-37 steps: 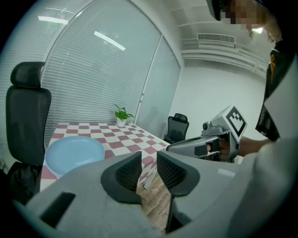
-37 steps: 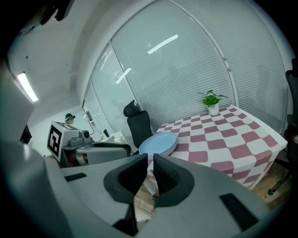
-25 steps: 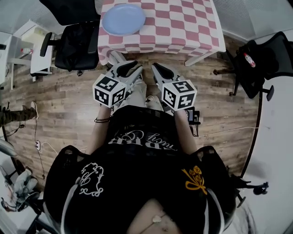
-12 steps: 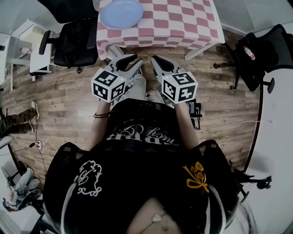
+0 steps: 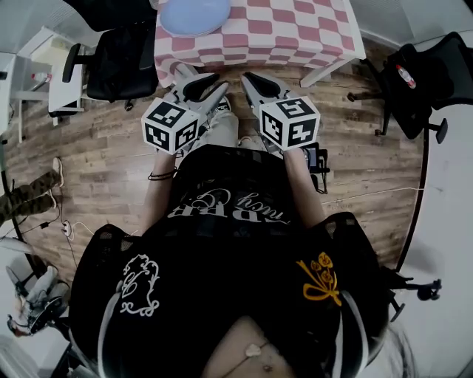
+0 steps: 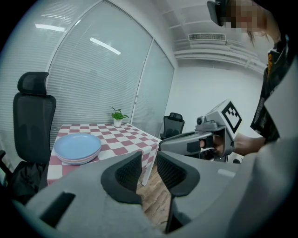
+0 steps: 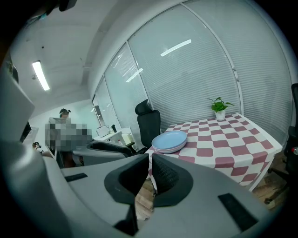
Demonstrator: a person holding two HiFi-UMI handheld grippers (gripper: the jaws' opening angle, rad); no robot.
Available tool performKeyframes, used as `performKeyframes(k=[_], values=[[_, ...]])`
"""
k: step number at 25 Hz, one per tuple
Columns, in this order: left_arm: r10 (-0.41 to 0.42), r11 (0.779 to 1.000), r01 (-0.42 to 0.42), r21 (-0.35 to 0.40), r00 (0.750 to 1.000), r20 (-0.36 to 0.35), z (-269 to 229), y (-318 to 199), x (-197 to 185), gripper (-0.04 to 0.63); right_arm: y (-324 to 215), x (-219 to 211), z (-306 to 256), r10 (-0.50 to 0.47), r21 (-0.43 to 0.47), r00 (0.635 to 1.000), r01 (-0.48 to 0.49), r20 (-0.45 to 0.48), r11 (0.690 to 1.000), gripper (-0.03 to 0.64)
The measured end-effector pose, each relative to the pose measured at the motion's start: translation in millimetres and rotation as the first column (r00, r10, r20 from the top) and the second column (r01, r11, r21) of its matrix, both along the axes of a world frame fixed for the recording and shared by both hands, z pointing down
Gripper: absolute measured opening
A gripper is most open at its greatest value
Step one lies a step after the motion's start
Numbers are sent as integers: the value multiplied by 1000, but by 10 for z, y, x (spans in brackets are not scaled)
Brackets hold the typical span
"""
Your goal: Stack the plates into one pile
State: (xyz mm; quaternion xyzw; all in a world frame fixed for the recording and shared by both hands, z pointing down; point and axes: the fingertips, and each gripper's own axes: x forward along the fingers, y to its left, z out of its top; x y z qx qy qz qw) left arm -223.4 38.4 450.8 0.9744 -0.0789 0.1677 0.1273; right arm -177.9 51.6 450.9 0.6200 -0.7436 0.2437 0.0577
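A pile of plates [image 5: 196, 15], blue on top, sits near the left corner of the table with the pink-and-white checked cloth [image 5: 288, 33]. The same plates [image 6: 77, 148] show in the left gripper view and the plates [image 7: 170, 141] in the right gripper view, well beyond the jaws. My left gripper [image 5: 198, 80] and right gripper [image 5: 259, 80] hang side by side over the wooden floor, short of the table edge, pointing at it. The left gripper [image 6: 148, 169] has a narrow empty gap between its pads. The right gripper [image 7: 150, 179] is shut on nothing.
A black office chair [image 5: 122, 59] stands left of the table, and another chair [image 5: 425, 81] is at the right. A small potted plant [image 7: 219, 108] sits at the table's far side. A white desk [image 5: 44, 70] stands at the far left. Cables [image 5: 63, 229] lie on the floor.
Both grippers have drifted a little forward toward the table edge, and the head view has shifted with them. The jaws look the same.
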Motion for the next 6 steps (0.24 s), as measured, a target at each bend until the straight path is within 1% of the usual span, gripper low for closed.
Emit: performKeyframes(k=[6], values=[[-9, 1000, 9, 23, 1000, 2, -44, 12, 13, 112, -4, 69, -60, -2, 21, 1000, 2, -10, 1000, 28]])
